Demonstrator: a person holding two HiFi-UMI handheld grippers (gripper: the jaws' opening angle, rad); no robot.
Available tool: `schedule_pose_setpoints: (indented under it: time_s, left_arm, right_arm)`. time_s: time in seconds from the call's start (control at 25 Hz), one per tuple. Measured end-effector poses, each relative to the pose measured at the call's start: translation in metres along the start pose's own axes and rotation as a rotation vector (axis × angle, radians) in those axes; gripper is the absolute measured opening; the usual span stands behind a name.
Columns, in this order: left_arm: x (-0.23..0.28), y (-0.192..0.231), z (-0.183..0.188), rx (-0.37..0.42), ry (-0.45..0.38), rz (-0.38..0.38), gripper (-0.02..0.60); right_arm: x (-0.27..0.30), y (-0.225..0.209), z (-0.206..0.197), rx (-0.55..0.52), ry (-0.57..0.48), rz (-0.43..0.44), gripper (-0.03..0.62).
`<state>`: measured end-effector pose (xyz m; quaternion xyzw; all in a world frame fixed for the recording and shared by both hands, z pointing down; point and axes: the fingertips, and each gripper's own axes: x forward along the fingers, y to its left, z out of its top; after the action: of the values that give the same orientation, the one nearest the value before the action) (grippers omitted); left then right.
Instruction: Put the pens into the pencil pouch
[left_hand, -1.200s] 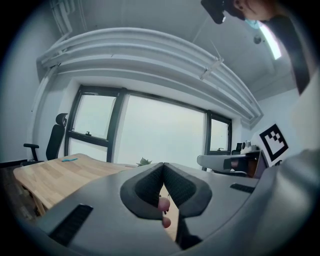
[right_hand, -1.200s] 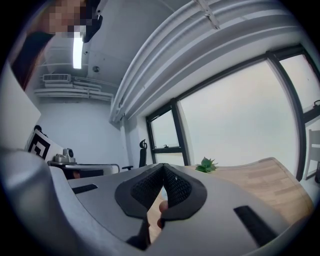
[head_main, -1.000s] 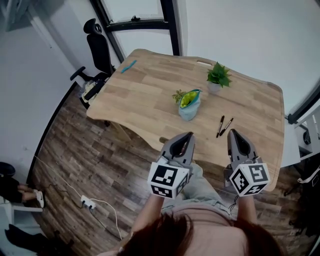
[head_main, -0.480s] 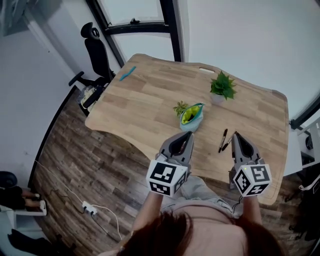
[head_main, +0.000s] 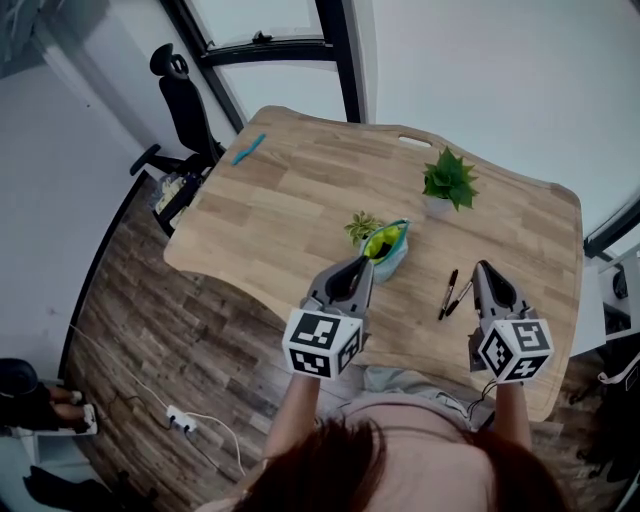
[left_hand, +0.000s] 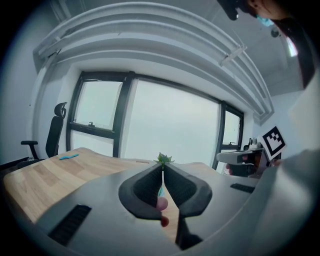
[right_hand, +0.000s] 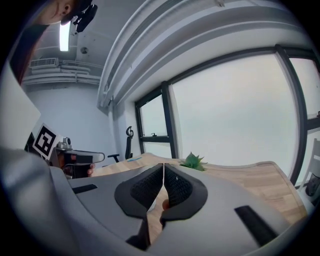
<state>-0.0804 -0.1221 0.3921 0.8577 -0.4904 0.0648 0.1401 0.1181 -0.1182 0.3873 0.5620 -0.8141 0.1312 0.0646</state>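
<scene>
Both tools have jaws together and empty: the left tool (head_main: 358, 263) hovers just short of the open pencil pouch (head_main: 388, 247). The right tool (head_main: 484, 267) is just beside the two black pens (head_main: 452, 293), which lie on the desk (head_main: 290, 200) right of the pouch. To do it well, spread the right tool, come low across one pen mid-barrel so it won't tilt; the left should probably steady the pouch mouth.

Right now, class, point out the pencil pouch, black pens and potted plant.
pencil pouch (head_main: 386, 258): head view, its teal side.
black pens (head_main: 447, 294): head view, middle of left pen.
potted plant (head_main: 449, 178): head view, its leaves.
</scene>
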Motion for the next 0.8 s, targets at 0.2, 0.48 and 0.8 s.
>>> schedule_pose_setpoints:
  time_s: [0.2,0.48,0.8]
  left_arm:
    - [0.012,0.02,-0.006,-0.029,0.016,0.023,0.003]
    - [0.032,0.036,-0.02,-0.036,0.066,0.031,0.005]
    - [0.054,0.052,-0.033,-0.049,0.131,0.035,0.048]
  right_arm:
    - [0.015,-0.018,-0.011,0.014,0.039,-0.032,0.002]
    - [0.034,-0.045,-0.04,0.069,0.132,-0.07,0.032]
    - [0.044,-0.082,-0.097,0.134,0.303,-0.134,0.057]
